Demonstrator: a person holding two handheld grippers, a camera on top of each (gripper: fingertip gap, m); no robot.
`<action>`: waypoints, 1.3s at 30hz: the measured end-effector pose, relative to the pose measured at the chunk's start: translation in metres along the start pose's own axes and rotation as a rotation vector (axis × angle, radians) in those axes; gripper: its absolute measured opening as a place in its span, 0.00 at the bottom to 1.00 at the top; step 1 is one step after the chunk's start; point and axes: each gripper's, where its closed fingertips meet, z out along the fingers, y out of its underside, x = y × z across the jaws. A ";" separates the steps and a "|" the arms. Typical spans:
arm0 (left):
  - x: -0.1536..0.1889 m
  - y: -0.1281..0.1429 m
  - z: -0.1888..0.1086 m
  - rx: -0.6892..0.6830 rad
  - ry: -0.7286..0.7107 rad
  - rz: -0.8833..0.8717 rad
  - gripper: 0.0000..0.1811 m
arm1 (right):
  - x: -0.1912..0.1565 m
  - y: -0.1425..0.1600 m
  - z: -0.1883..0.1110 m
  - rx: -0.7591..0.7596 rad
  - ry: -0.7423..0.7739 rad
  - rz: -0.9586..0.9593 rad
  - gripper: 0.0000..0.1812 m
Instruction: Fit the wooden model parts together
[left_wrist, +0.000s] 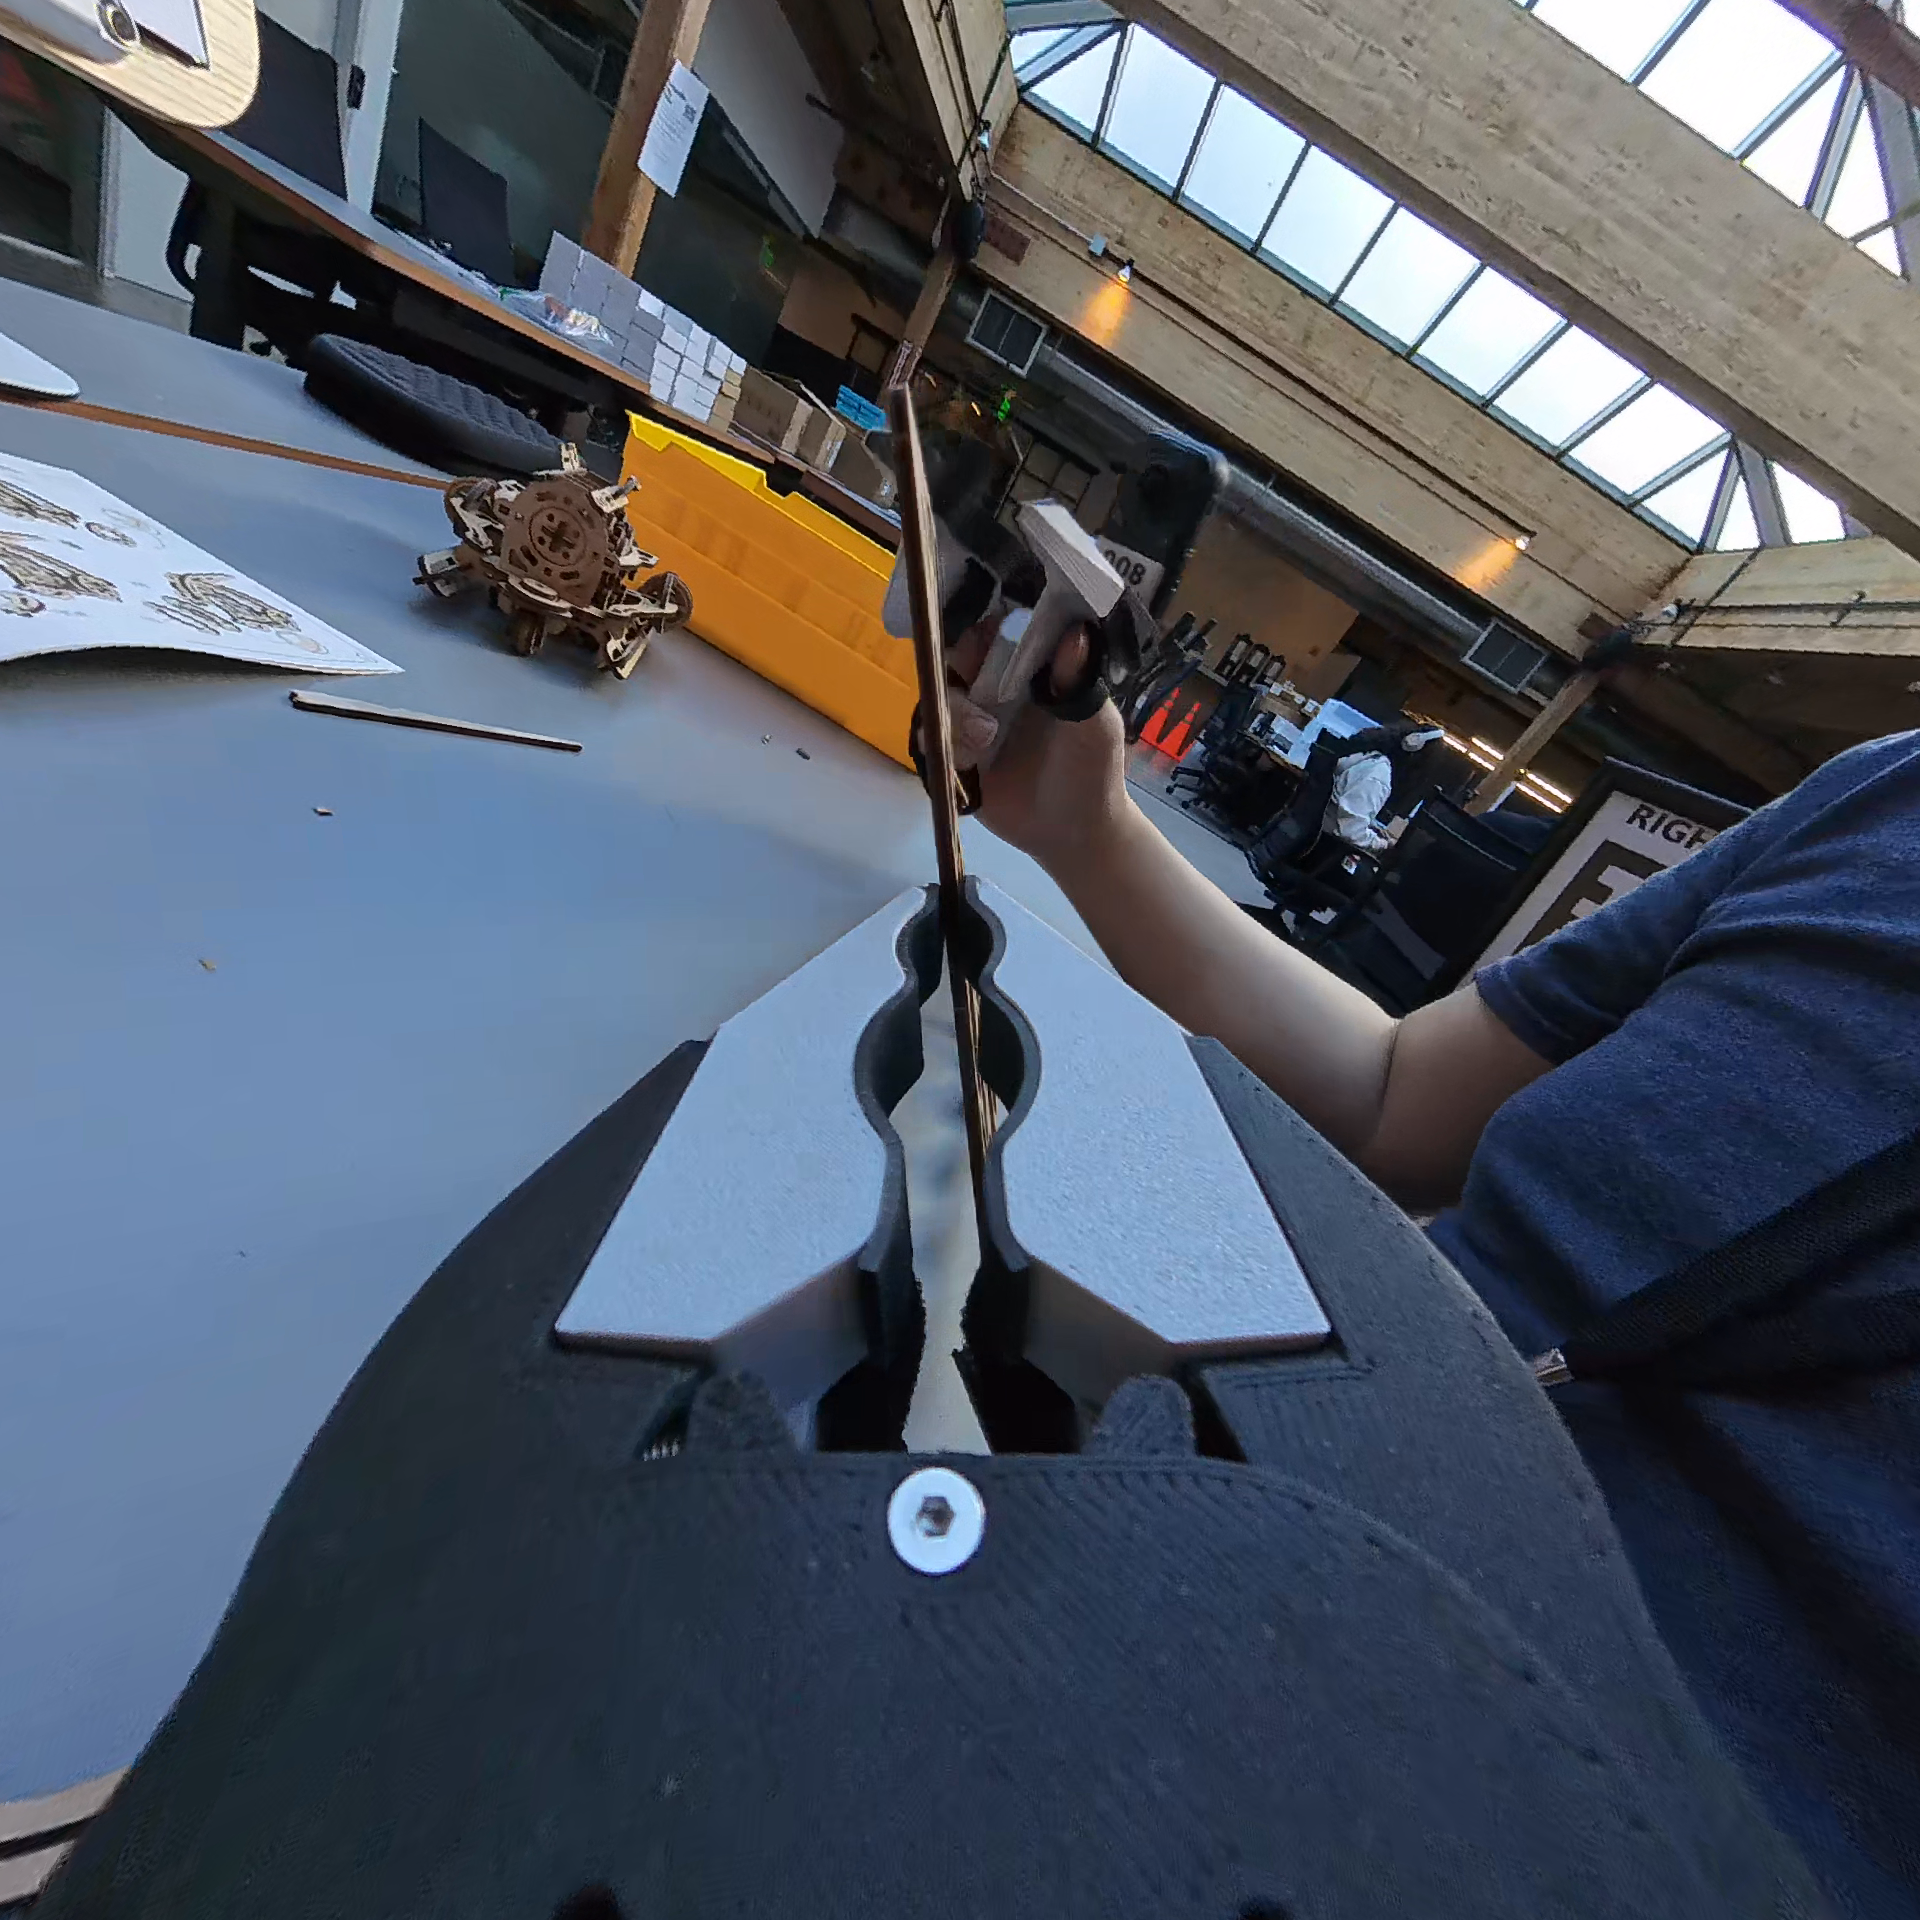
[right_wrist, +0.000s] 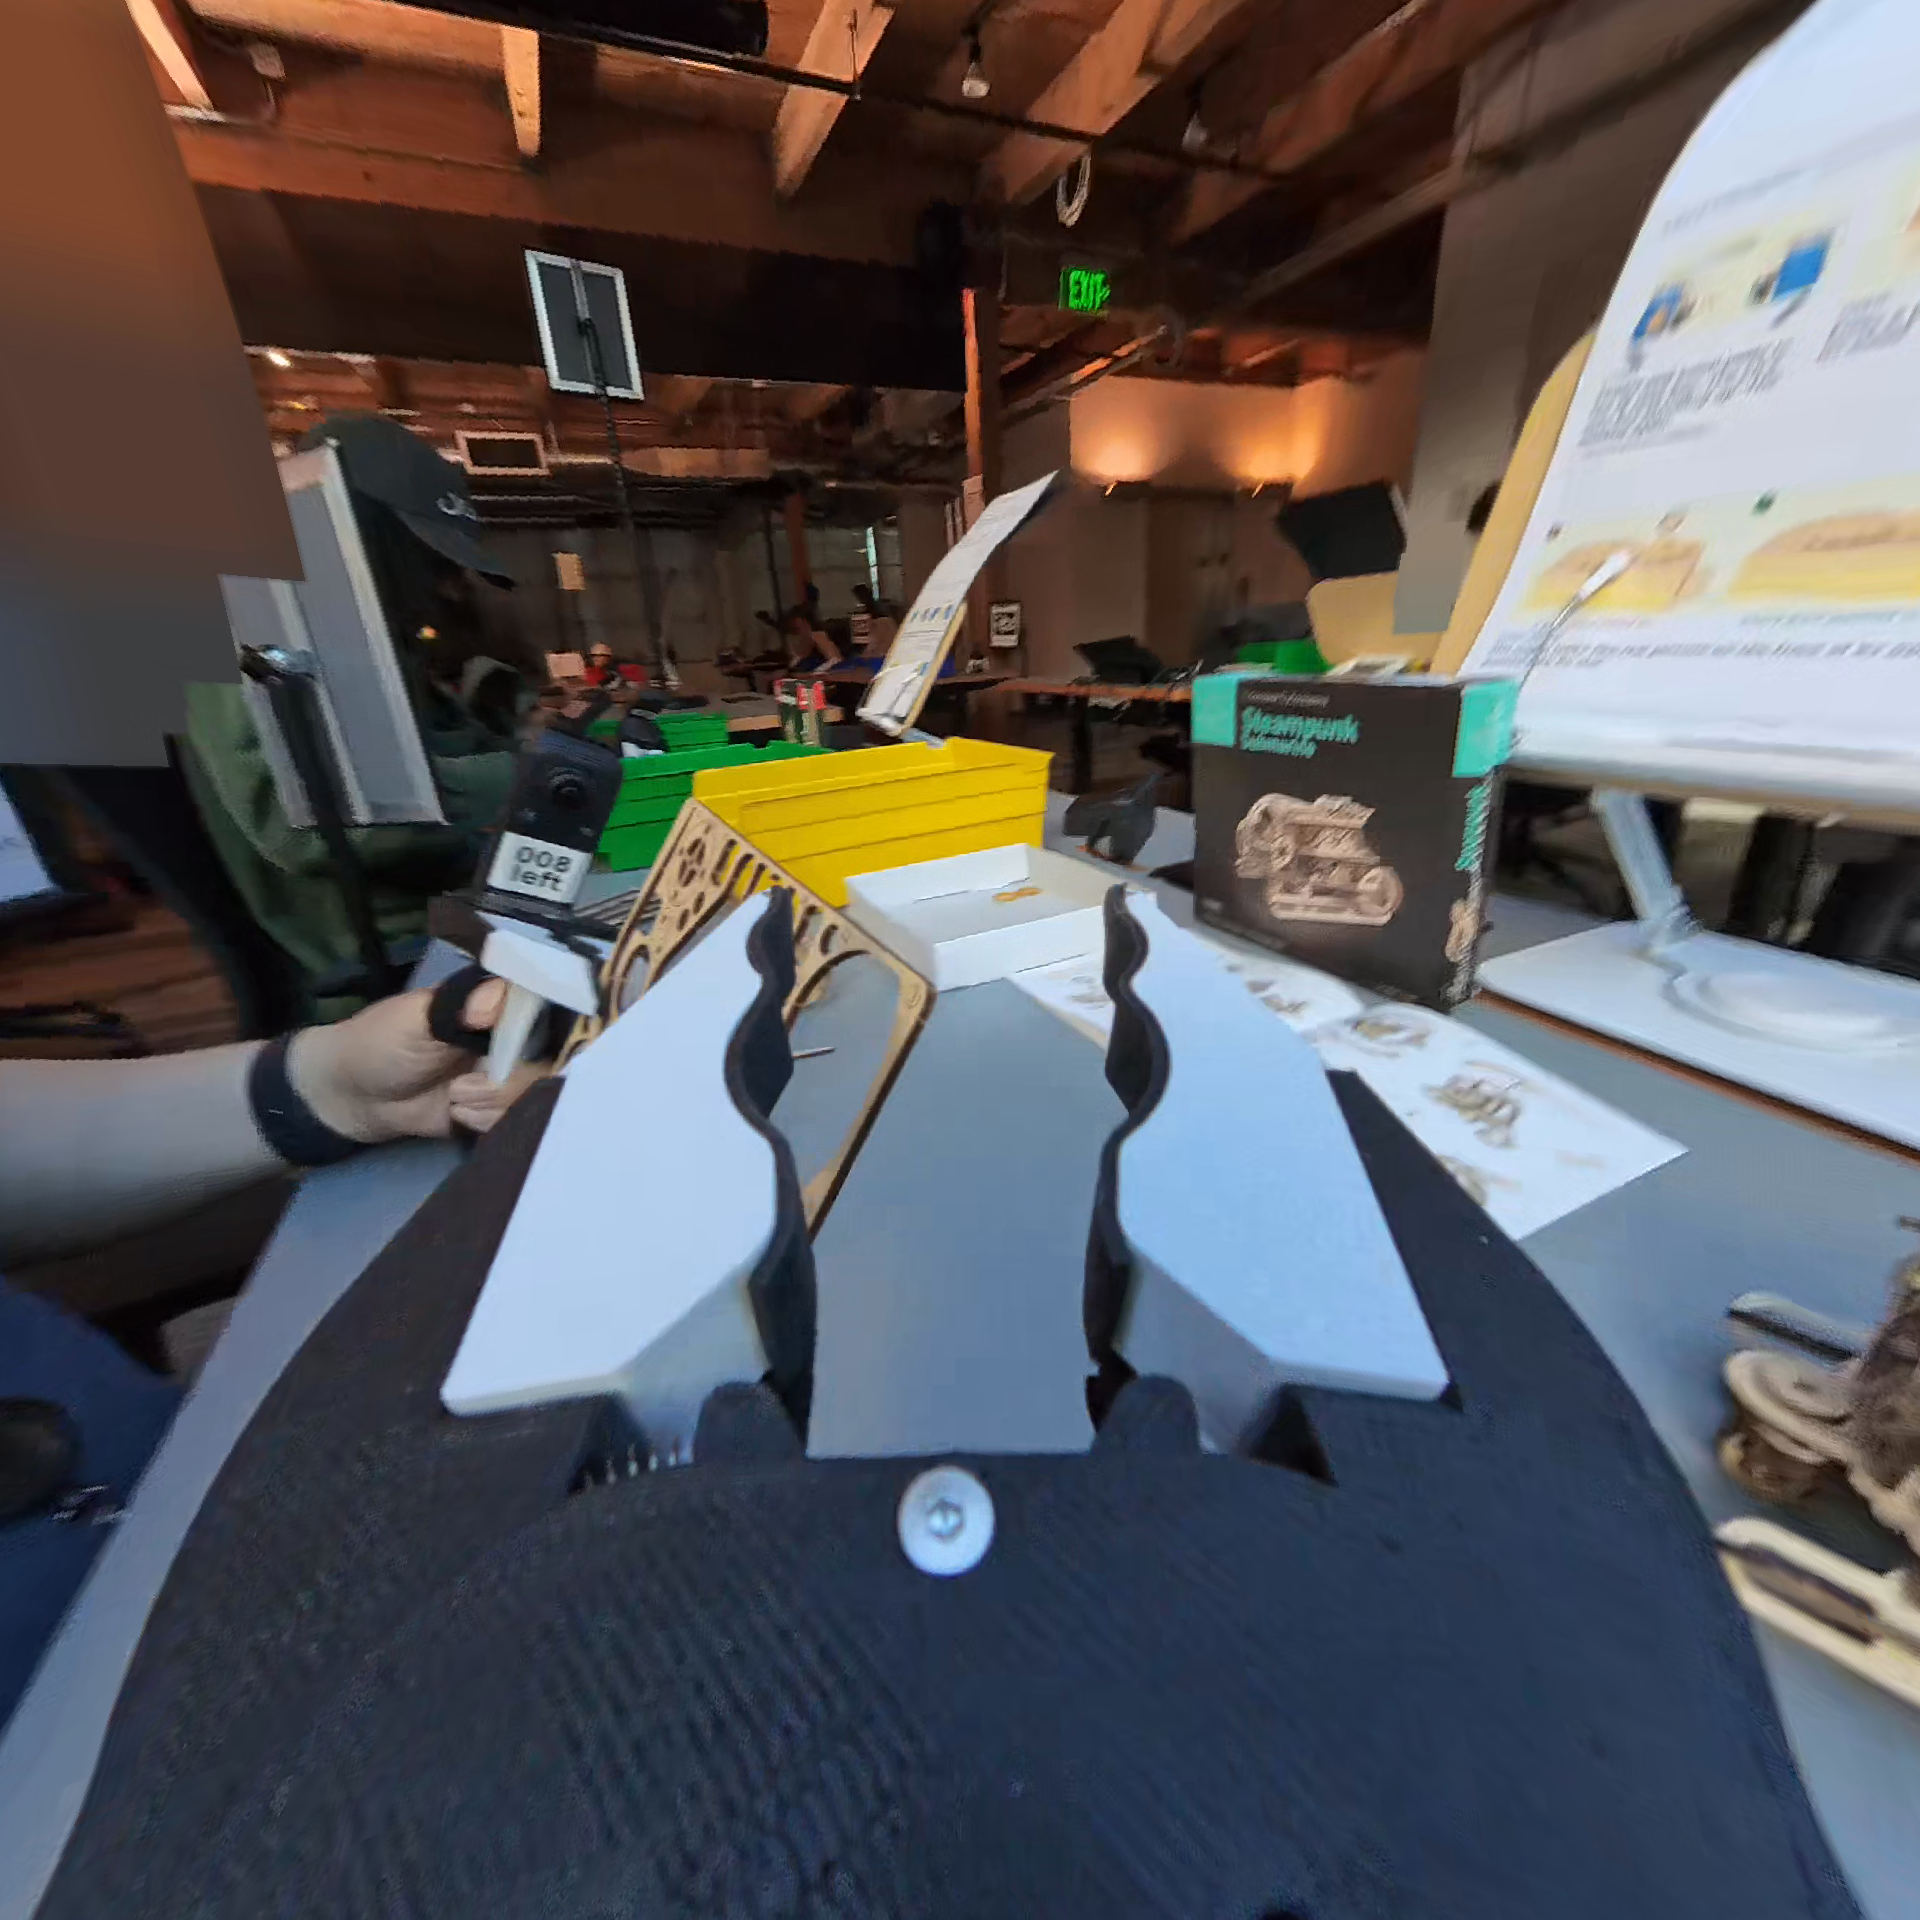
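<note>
My left gripper is shut on a thin wooden parts sheet, seen edge-on and standing upright from its fingertips. In the right wrist view the sheet is a tan frame with cut-outs, held by the left gripper at its left side. My right gripper is open and empty. The sheet's lower right corner shows in the gap between its fingers, behind the left finger. It also shows in the left wrist view, just behind the sheet. A partly built wooden model sits on the grey table.
A yellow bin and a white tray stand behind the sheet. A dark kit box and a booklet stand are at right. Printed instruction sheets and a loose wooden strip lie on the table. Left tips to right tips: about 20 centimetres. The partly built wooden model lies around 20 centimetres away from my right fingertips.
</note>
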 end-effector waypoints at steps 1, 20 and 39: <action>0.001 0.000 0.000 -0.001 -0.002 0.015 0.00 | 0.001 0.005 -0.001 -0.021 -0.023 0.083 0.32; 0.007 0.000 -0.001 0.001 0.025 0.056 0.00 | -0.034 0.028 0.010 -0.128 -0.314 0.399 0.00; 0.010 0.009 0.006 -0.058 0.066 0.006 0.01 | -0.024 0.031 0.015 -0.121 -0.217 0.350 0.00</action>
